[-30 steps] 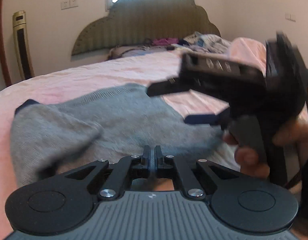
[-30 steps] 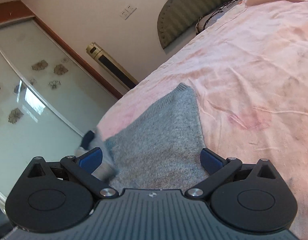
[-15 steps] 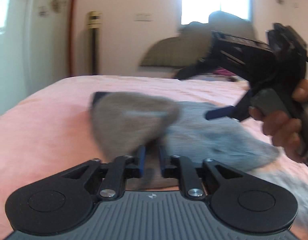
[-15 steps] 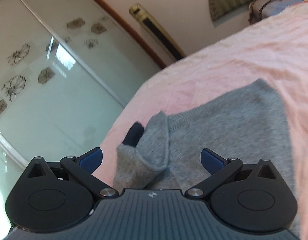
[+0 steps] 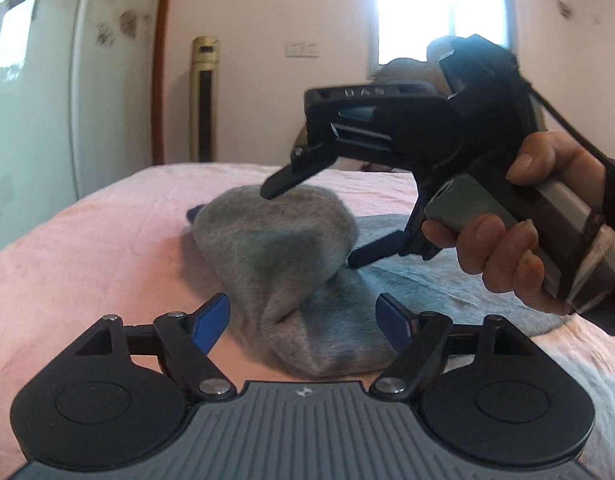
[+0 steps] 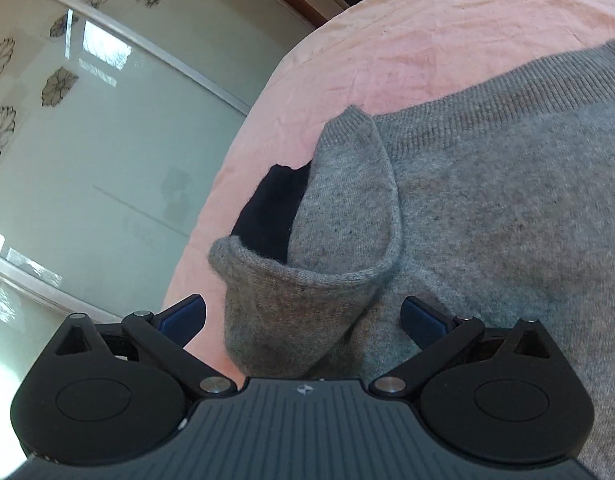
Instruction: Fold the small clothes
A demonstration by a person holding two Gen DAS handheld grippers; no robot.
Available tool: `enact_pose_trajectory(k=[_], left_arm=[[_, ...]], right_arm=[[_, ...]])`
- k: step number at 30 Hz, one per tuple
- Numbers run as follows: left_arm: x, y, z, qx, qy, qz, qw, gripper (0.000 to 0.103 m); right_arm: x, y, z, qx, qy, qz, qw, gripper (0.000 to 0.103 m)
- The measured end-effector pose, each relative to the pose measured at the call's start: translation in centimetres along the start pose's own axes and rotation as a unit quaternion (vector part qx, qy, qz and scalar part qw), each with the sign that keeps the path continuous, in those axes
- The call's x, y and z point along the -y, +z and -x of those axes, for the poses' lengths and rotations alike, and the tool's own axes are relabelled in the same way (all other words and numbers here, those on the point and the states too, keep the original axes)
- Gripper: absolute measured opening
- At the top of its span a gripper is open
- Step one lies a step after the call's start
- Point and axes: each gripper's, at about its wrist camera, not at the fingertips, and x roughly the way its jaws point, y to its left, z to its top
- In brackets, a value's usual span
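Your sweater lies spread on the bed, its sleeve folded back over the body near the bed's left edge. Your left hand-held gripper, jaws opening, straddles the sleeve's near fold without pressing it. Your right hand-held gripper hangs above the sleeve, to the right, jaws apart, held by your hand. Behind the bed stand a sliding wardrobe door at left and a tower fan.

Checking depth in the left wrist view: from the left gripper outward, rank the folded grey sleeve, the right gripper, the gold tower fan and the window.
1. Folded grey sleeve, lying between the opening left gripper jaws, untouched.
2. Right gripper, above the sleeve, to the right.
3. Gold tower fan, at the far wall, left.
4. Window, upper right; too close to the fan to call.
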Motion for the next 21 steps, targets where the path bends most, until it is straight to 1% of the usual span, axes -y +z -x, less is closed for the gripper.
enact_pose_trajectory(k=[2, 3, 4, 5, 7, 8, 10, 13, 14, 16, 17, 18, 19, 20, 21], left_arm=[[-0.9, 0.0, -0.7, -0.025, 0.013, 0.034, 0.999, 0.083], [-1.4, 0.1, -1.1, -0.038, 0.014, 0.048, 0.998, 0.083], [-1.8, 0.1, -1.5, -0.053, 0.015, 0.064, 0.9964, 0.083], [-2.3, 0.1, -1.9, -0.067, 0.021, 0.081, 0.9942, 0.083], [-3.7, 0.1, -2.7, -0.093, 0.028, 0.125, 0.9874, 0.083], [-4.6, -0.1, -2.9, -0.1, 0.026, 0.15, 0.9832, 0.084], [-5.7, -0.1, -2.7, -0.091, 0.019, 0.191, 0.9771, 0.085], [-7.4, 0.2, -3.3, -0.083, 0.006, 0.25, 0.9647, 0.086], [-7.9, 0.3, -3.6, -0.084, 0.004, 0.268, 0.9597, 0.087], [-9.4, 1.1, -4.3, -0.086, -0.004, 0.312, 0.9463, 0.087], [-10.0, 1.5, -4.4, -0.082, 0.0, 0.322, 0.9432, 0.087], [-10.5, 2.1, -4.6, -0.076, 0.009, 0.322, 0.9435, 0.087], [-10.9, 2.7, -4.7, -0.069, 0.02, 0.317, 0.9457, 0.087], [-11.3, 3.3, -4.7, -0.057, 0.032, 0.309, 0.9488, 0.087], [-11.7, 3.9, -4.5, -0.039, 0.04, 0.295, 0.9537, 0.087]], right_arm=[[-2.0, 0.6, -1.2, -0.012, -0.002, 0.039, 0.999, 0.103], [-3.3, 0.5, -1.6, -0.02, 0.026, 0.061, 0.998, 0.103], [-4.8, 0.4, -2.0, -0.036, 0.069, 0.083, 0.993, 0.102], [-6.1, 0.5, -2.3, -0.045, 0.074, 0.1, 0.991, 0.101], [-7.5, 0.6, -2.8, -0.039, 0.047, 0.125, 0.99, 0.102], [-7.4, 0.7, -2.7, -0.034, 0.045, 0.119, 0.991, 0.102], [-6.1, 0.9, -2.1, -0.029, 0.05, 0.091, 0.994, 0.102], [-4.1, 0.8, -0.9, -0.02, 0.037, 0.066, 0.997, 0.103], [-3.4, 0.7, -0.6, -0.018, 0.037, 0.057, 0.998, 0.103], [-2.0, 0.9, -0.4, -0.016, 0.043, 0.029, 0.999, 0.103], [-1.4, 1.1, -0.4, -0.012, 0.049, 0.014, 0.999, 0.103], [-0.9, 1.2, -0.3, -0.009, 0.056, -0.001, 0.998, 0.103], [-0.1, 1.2, -0.2, -0.004, 0.063, -0.019, 0.998, 0.103], [0.6, 1.4, -0.3, 0.0, 0.068, -0.035, 0.997, 0.103], [1.1, 1.4, -0.2, 0.004, 0.07, -0.048, 0.996, 0.103]])
